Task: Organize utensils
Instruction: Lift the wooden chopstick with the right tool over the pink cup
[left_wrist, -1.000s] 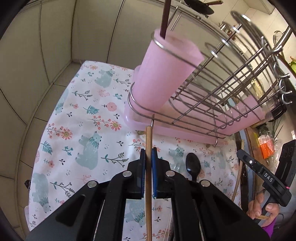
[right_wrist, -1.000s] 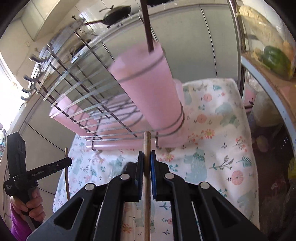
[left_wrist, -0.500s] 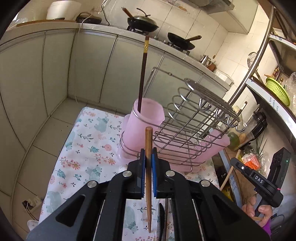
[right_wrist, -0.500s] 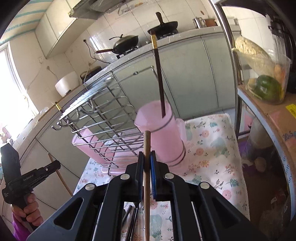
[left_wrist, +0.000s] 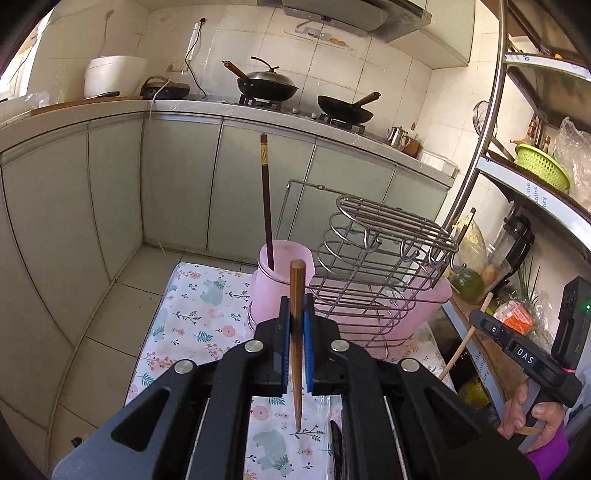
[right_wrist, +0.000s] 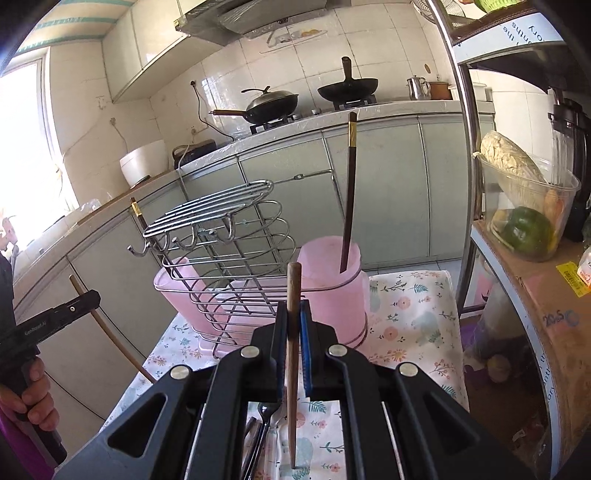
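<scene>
My left gripper (left_wrist: 295, 310) is shut on a brown wooden chopstick (left_wrist: 296, 295), held upright just short of the pink utensil cup (left_wrist: 275, 284). My right gripper (right_wrist: 294, 314) is shut on a second brown chopstick (right_wrist: 293, 295), also upright, near the same pink cup (right_wrist: 332, 284). A dark chopstick with a gold band (left_wrist: 266, 199) stands in the cup; it also shows in the right wrist view (right_wrist: 349, 192). The cup sits in the end ring of a wire rack (left_wrist: 384, 258). Each gripper shows in the other's view, the right gripper (left_wrist: 491, 326) and the left gripper (right_wrist: 70, 308).
The rack stands on a pink tray (left_wrist: 424, 306) on a floral cloth (left_wrist: 199, 314) over a low table. Several dark utensils (right_wrist: 258, 432) lie on the cloth below my right gripper. Kitchen cabinets (left_wrist: 184, 177) stand behind. A shelf unit with food (right_wrist: 524, 221) is at the right.
Both grippers have lifted and tilted up with their chopsticks, pulling back from the cup. The view now takes in the whole rack and the counter behind it.
</scene>
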